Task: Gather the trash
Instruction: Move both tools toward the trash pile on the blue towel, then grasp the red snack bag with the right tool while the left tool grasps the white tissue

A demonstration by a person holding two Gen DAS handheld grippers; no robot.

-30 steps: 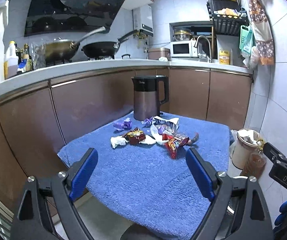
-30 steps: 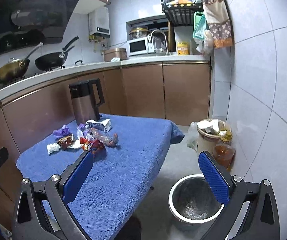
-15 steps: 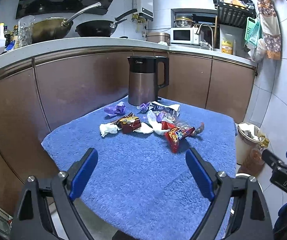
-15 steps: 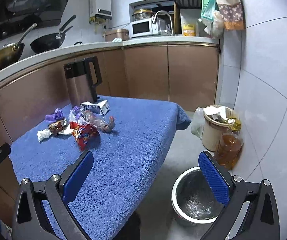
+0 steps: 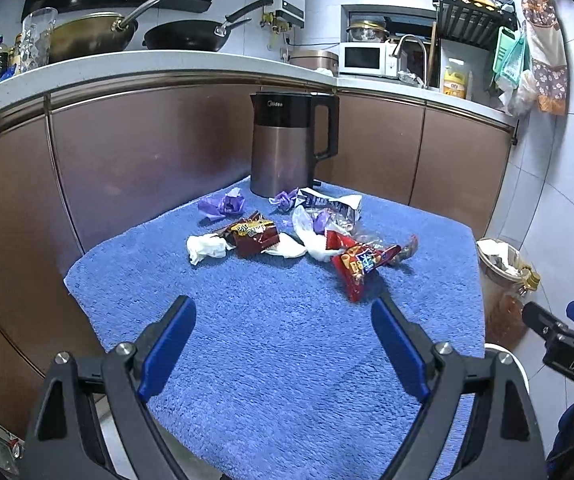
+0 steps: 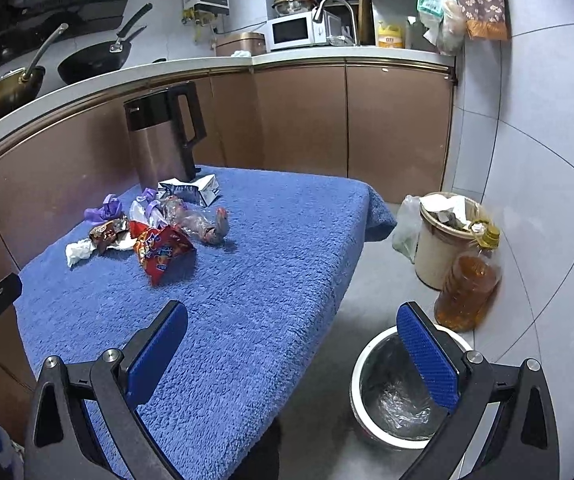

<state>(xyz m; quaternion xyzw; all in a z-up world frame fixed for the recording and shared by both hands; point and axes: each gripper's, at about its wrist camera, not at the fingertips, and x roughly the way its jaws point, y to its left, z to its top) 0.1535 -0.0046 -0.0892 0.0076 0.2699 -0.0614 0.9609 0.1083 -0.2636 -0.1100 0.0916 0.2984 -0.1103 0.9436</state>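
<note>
A pile of trash lies on the blue towel-covered table: a red snack bag, a brown wrapper, a crumpled white tissue, purple wrappers and a torn carton. The red snack bag also shows in the right wrist view. My left gripper is open and empty above the table's near part. My right gripper is open and empty over the table's right edge. A steel bin with a liner stands on the floor below its right finger.
A brown kettle stands at the table's back. A full beige waste bucket and an oil bottle stand on the floor by the tiled wall. Brown cabinets and a counter with pans run behind.
Both grippers have moved forward and lower toward the table; the trash pile appears larger and nearer. Both stay open.
</note>
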